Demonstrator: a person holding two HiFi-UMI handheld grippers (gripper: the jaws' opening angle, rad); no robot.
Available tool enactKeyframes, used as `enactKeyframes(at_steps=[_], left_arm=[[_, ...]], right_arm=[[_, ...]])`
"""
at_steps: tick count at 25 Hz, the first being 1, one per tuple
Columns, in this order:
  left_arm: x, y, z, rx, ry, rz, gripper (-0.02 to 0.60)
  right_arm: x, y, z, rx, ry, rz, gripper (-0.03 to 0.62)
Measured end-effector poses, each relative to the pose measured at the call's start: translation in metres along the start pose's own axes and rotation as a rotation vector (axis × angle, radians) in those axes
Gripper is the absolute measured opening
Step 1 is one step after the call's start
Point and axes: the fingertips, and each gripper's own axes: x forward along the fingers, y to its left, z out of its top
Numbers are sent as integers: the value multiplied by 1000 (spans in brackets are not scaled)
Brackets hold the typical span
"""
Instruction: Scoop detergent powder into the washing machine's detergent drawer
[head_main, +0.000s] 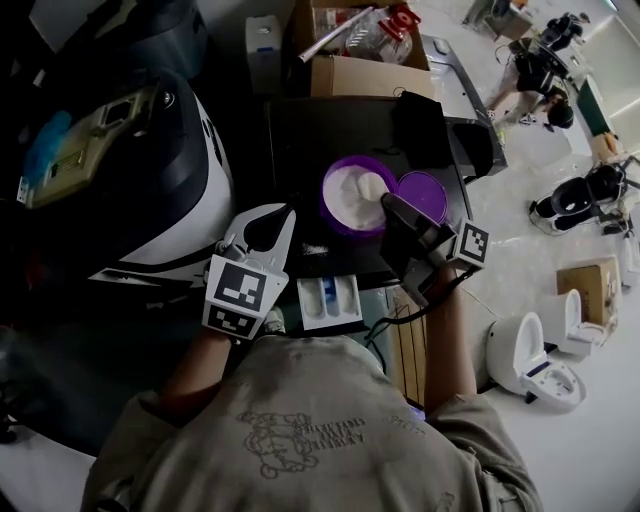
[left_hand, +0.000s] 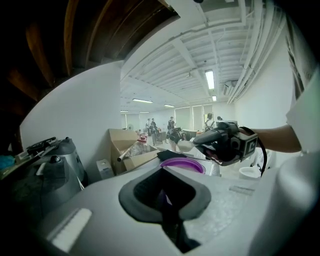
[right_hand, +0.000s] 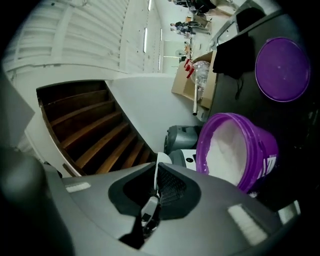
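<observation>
A purple tub (head_main: 350, 200) of white detergent powder stands open on the dark washing machine top (head_main: 300, 140), with its purple lid (head_main: 424, 190) lying beside it. My right gripper (head_main: 392, 207) is shut on a white scoop (head_main: 372, 187) whose bowl hangs over the powder. In the right gripper view the scoop's thin handle (right_hand: 156, 172) sits between the jaws, with the tub (right_hand: 235, 150) tilted ahead. The left gripper (head_main: 262, 222) hovers left of the tub, jaws shut and empty (left_hand: 165, 200). The white detergent drawer (head_main: 328, 300) is pulled out below the front edge.
A cardboard box (head_main: 350, 60) with a clear plastic jar stands behind the machine, with a small white box (head_main: 262, 45) to its left. A large black-and-white appliance (head_main: 150, 170) fills the left side. White toilets (head_main: 530, 360) sit on the floor at the right.
</observation>
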Motion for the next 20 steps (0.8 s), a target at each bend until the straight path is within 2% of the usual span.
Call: enactKeyframes(at_steps=[11, 20], left_arm=[[-4, -2, 0, 7, 4, -2, 2], [0, -17, -4, 19, 13, -52, 2]], right_arm=[[-12, 6, -15, 17, 14, 42, 37], [-30, 10, -34, -1, 14, 48, 37]])
